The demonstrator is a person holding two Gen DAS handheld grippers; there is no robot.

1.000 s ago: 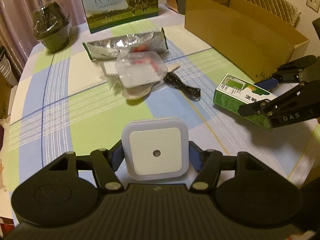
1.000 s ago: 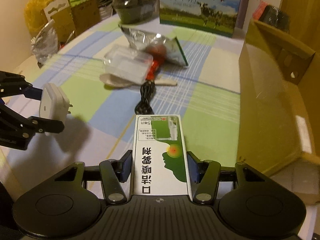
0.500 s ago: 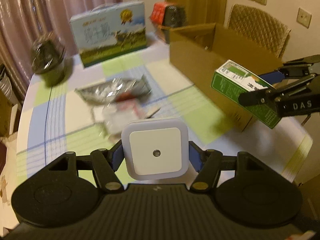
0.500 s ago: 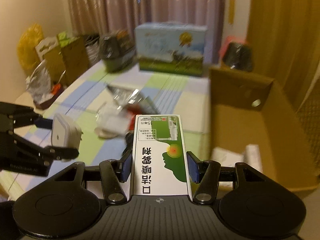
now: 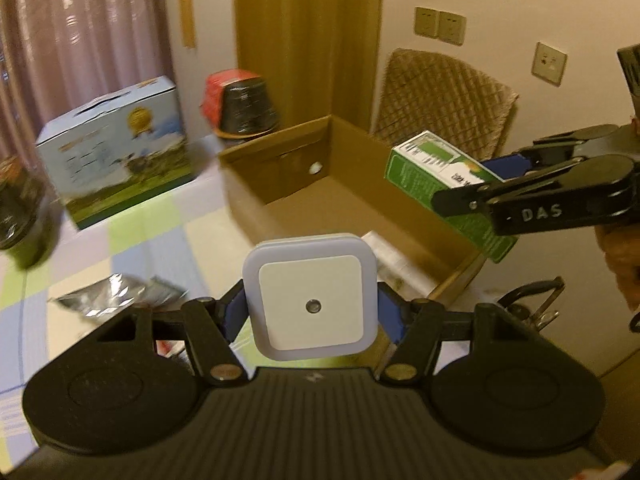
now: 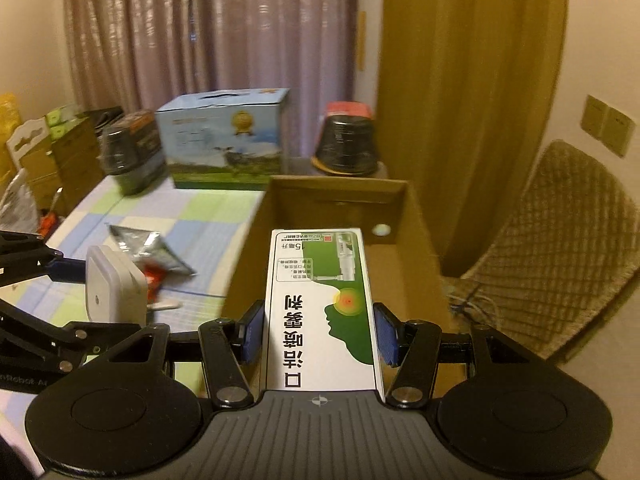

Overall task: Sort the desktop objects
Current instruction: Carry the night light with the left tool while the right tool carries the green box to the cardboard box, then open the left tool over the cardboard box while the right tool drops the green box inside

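Note:
My left gripper (image 5: 311,312) is shut on a white square night light (image 5: 311,296) and holds it in the air by the near left wall of an open cardboard box (image 5: 280,160). My right gripper (image 6: 320,336) is shut on a green and white medicine carton (image 6: 320,300) and holds it above the same cardboard box (image 6: 336,192). The carton (image 5: 440,176) and the right gripper's fingers (image 5: 540,200) also show at the right of the left wrist view. The night light (image 6: 114,284) shows at the left of the right wrist view.
A blue milk carton case (image 6: 224,144) and two dark wrapped pots (image 6: 132,152) (image 6: 346,140) stand at the back of the checked tablecloth (image 6: 200,216). A foil pouch (image 6: 148,248) lies on the table. A woven chair (image 6: 560,248) stands right of the box.
Both grippers have risen and moved right, from above the table to the cardboard box, each still holding its object. The carton now hangs over the box's inside.

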